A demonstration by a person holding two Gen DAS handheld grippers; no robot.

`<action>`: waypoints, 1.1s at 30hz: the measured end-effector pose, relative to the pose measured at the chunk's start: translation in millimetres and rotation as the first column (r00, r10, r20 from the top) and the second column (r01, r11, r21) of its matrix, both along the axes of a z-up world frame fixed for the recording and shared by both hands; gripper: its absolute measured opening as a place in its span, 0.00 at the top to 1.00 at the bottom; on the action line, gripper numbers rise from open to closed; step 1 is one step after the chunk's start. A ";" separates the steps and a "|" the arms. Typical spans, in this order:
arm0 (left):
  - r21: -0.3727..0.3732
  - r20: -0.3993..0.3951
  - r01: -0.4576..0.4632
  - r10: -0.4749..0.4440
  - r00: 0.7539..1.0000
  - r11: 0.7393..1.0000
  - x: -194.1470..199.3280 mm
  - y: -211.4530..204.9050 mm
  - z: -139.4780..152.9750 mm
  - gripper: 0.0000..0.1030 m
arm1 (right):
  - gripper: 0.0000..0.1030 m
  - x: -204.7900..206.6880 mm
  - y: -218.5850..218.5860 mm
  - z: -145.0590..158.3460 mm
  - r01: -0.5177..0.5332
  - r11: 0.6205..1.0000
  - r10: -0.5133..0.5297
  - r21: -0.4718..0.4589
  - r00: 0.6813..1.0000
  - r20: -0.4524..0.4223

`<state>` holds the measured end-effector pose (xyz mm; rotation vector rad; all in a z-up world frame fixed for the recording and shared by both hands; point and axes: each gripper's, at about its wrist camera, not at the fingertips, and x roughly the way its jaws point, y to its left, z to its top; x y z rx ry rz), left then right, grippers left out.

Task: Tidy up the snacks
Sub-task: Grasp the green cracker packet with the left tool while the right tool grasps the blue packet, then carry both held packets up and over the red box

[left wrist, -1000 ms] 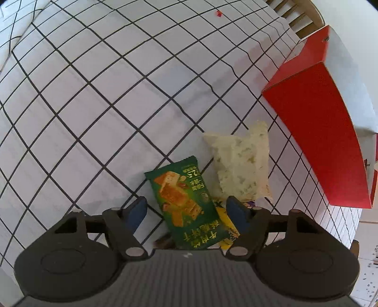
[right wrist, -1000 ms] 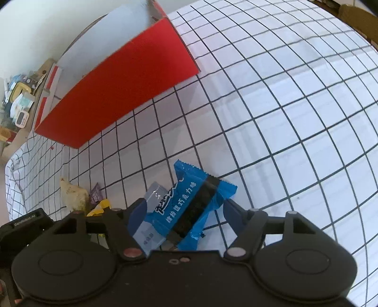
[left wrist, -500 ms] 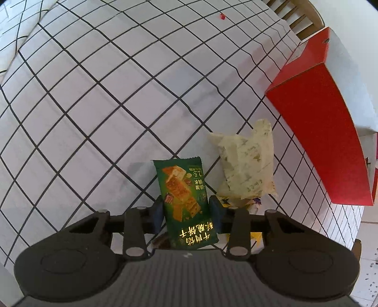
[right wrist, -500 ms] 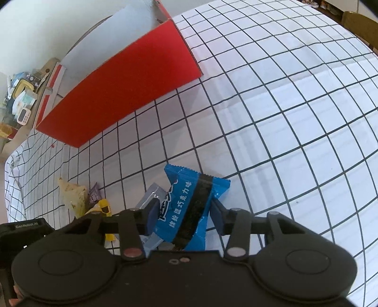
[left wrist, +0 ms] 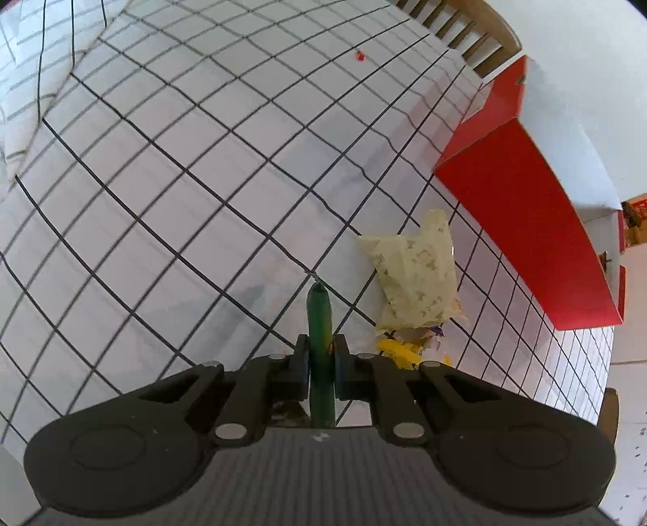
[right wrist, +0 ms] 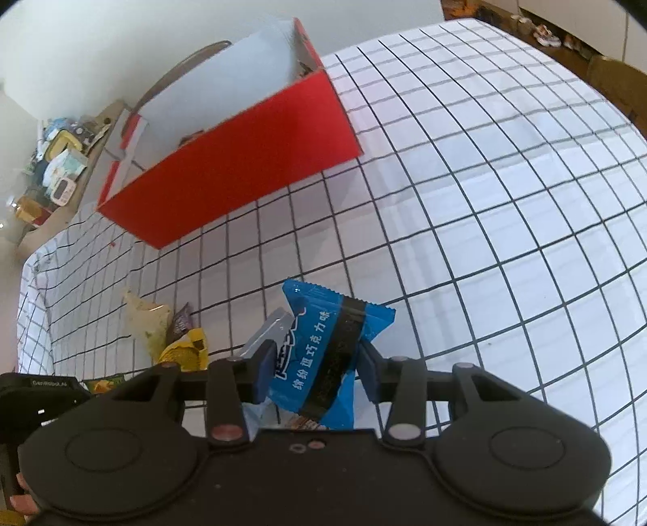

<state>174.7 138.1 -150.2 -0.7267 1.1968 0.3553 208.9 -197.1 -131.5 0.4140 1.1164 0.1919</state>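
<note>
My left gripper (left wrist: 321, 356) is shut on a green cracker packet (left wrist: 319, 319), seen edge-on and lifted above the checked tablecloth. My right gripper (right wrist: 315, 364) is shut on a blue chocolate snack packet (right wrist: 329, 352), held above the cloth. A red open box (right wrist: 242, 162) with a white inside stands ahead of the right gripper; it also shows at the right of the left wrist view (left wrist: 521, 226). A pale cream packet (left wrist: 416, 271), a yellow packet (left wrist: 398, 350) and a small purple wrapper (right wrist: 180, 323) lie on the cloth between the grippers.
A grey packet (right wrist: 267, 334) lies under the blue one. A black-and-white checked cloth (right wrist: 485, 202) covers the table. A wooden chair back (left wrist: 457, 24) stands beyond the far edge. A cluttered shelf (right wrist: 56, 162) is behind the box.
Both grippers closed on their packets and lifted them. The green packet turned edge-on in the left gripper. The box now looks nearer in the right wrist view.
</note>
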 end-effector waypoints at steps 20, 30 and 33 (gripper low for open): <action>0.126 0.171 0.198 -0.218 0.961 0.972 -6.4 -38.6 97.4 0.90 | 0.61 -10.4 8.4 81.1 -0.160 0.986 0.166 -0.048 0.968 0.190; 0.254 0.255 0.278 -0.341 0.905 0.927 48.9 -73.1 160.9 0.90 | 0.61 37.8 12.4 125.1 -0.186 0.978 0.207 -0.097 0.936 0.285; 0.297 0.263 0.286 -0.366 0.893 0.911 71.2 -82.0 172.4 0.90 | 0.61 59.6 15.6 135.0 -0.188 0.976 0.213 -0.112 0.928 0.305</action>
